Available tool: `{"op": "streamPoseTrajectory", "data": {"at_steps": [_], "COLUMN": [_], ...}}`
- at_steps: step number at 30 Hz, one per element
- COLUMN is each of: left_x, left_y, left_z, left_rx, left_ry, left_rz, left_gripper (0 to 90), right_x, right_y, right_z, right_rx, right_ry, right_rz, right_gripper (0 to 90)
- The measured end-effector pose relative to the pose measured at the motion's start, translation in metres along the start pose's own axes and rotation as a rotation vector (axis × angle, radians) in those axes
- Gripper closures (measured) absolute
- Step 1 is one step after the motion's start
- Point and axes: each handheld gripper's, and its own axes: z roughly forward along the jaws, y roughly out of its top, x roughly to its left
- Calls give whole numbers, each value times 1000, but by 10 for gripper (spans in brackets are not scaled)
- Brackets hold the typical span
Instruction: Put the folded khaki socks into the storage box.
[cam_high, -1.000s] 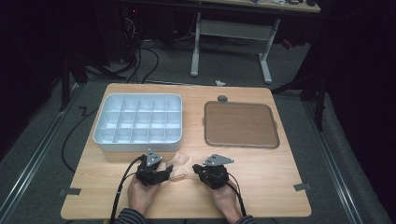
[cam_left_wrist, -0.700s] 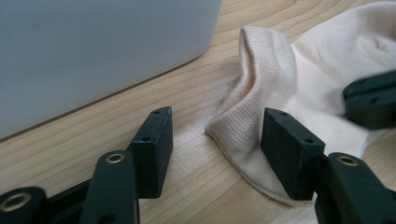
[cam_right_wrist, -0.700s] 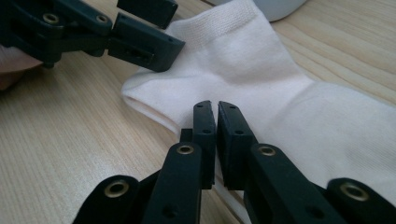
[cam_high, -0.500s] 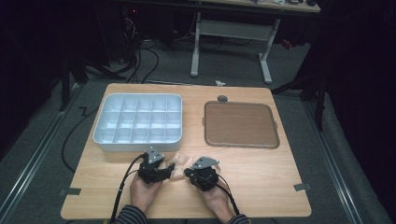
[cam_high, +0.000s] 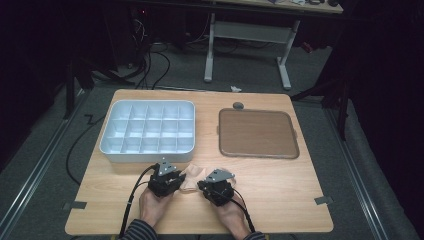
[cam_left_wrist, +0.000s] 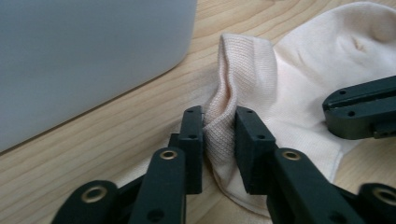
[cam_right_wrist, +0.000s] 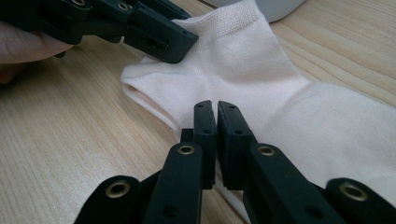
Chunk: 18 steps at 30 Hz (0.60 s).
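While it lies flat on the wooden tabletop (cam_high: 280, 190) near the person's edge, the pale sock (cam_left_wrist: 303, 84) is gripped at two places. In the left gripper view the left gripper (cam_left_wrist: 219, 128) has its jaws clamped on a raised fold of the ribbed cuff; they have just been closing, and the fabric stands pinched between the pads. In the right gripper view the right gripper (cam_right_wrist: 216, 122) has its jaws together at the sock's near edge, almost touching each other; whether any cloth sits between them I cannot tell. From the high view the sock (cam_high: 191, 176) shows as a small cream patch between the two grippers, each carried by a hand with a striped sleeve (cam_high: 135, 231) behind the left one. Just beyond the sock sits a white compartment box (cam_high: 148, 131), and to its right, well apart, a brown tray (cam_high: 257, 134).
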Motion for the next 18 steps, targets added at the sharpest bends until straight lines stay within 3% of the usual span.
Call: {"op": "streamPoseTrajectory", "data": {"at_steps": [9, 18], "left_x": [6, 6], "left_y": [1, 4], "left_z": [-2, -11], "left_rx": [1, -14], "left_ry": [-78, -120], "left_rz": [-58, -77], "left_gripper": [809, 817], "right_x": [2, 3], "right_y": [-1, 0], "right_z": [-1, -1], "right_rx": [-1, 9], "right_ry": [-6, -5], "right_rz": [0, -11], "right_gripper": [868, 876]}}
